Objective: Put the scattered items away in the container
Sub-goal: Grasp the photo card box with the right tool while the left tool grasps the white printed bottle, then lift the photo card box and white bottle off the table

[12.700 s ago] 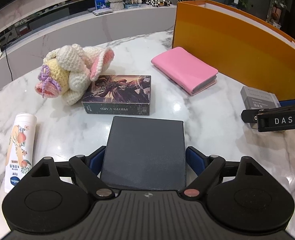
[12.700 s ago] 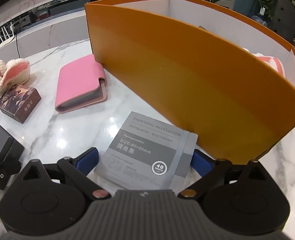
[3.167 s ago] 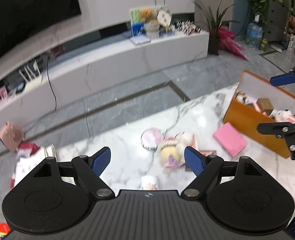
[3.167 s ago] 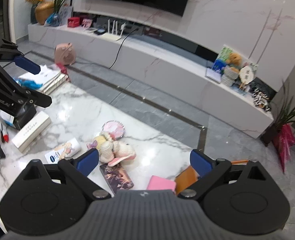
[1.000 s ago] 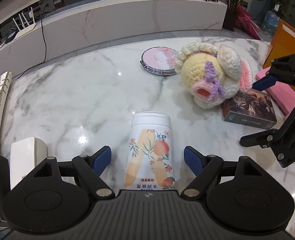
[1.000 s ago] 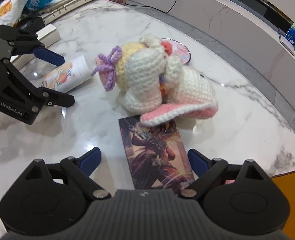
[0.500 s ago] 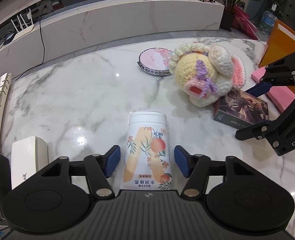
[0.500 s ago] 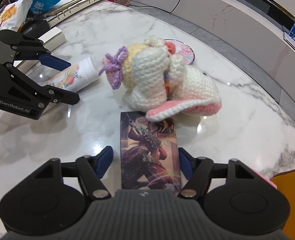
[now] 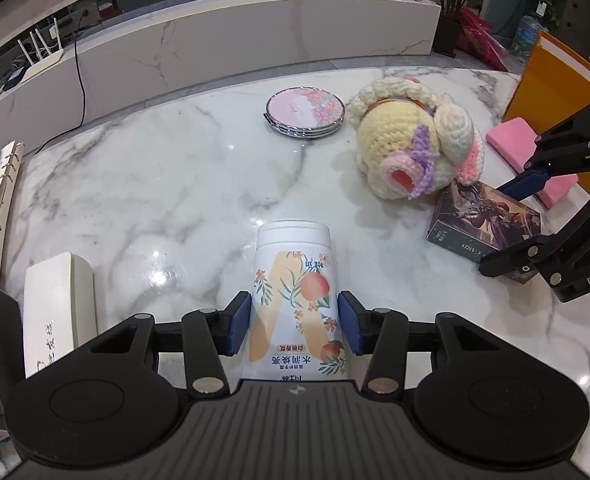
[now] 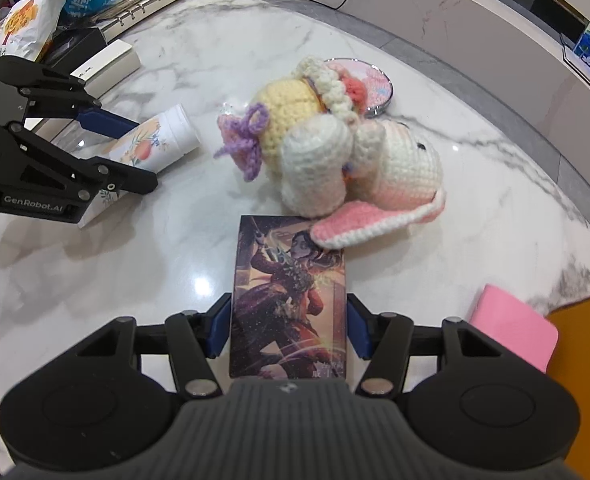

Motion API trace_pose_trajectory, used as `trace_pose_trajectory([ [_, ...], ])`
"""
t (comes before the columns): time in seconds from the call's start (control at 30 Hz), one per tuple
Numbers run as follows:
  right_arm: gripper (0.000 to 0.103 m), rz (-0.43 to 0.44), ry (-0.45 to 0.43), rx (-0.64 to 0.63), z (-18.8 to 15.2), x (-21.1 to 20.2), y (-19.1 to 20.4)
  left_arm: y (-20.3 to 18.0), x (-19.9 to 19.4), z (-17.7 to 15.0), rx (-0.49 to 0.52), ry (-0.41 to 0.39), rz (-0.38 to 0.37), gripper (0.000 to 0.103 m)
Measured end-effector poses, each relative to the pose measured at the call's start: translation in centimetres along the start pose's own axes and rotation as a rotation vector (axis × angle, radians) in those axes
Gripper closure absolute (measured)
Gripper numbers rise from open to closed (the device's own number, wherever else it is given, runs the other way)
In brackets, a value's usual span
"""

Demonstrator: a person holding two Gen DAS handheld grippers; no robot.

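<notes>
- The white cylindrical bottle printed with peaches and blossoms (image 9: 295, 300) lies on its side on the white marble table (image 9: 155, 184), its long axis running straight away from the left gripper (image 9: 294, 328), cap end farthest. The blue pads sit against both flanks of its lower body while the jaws are closing; the grip looks all but made.
- The flat rectangular box with dark fantasy artwork (image 10: 289, 300) lies flat, long axis likewise pointing away from the right gripper (image 10: 289, 330). Its jaws are closing too, pads at or just beside the long edges; I cannot tell whether they press yet.
- Each hand has its own item directly ahead, so neither needs to cross.
- The crocheted cream-and-yellow doll with a purple bow (image 10: 327, 156) rests one pink-lined ear on the box's far end, which could drag when the box lifts.
- The round floral compact mirror (image 9: 303, 111) and the pink wallet (image 9: 531, 160) lie farther out; the orange container (image 9: 555, 80) stands at the table's right end.
- Readable writing: "CARD" on the box's side, "GenRobot.AI" and "DAS" on the grippers. The bottle's label is in Chinese characters.
</notes>
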State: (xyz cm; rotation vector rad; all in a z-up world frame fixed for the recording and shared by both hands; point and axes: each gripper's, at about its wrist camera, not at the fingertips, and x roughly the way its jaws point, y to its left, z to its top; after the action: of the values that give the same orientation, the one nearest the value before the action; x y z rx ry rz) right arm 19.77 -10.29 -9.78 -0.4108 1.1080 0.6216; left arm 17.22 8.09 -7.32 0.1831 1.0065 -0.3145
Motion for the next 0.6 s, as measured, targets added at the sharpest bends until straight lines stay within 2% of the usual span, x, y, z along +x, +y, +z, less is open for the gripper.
trace_pose_trajectory([
  [0.37, 0.043, 0.007, 0.007, -0.025, -1.2, -3.1, 1.3, -0.2, -2.5, -1.0, -0.026, -0.008, -0.013, 0.048],
  [0.6, 0.043, 0.007, -0.027, -0.052, -1.2, -6.3, 2.7, -0.7, -5.7, -1.3, -0.007, -0.017, 0.021, 0.051],
])
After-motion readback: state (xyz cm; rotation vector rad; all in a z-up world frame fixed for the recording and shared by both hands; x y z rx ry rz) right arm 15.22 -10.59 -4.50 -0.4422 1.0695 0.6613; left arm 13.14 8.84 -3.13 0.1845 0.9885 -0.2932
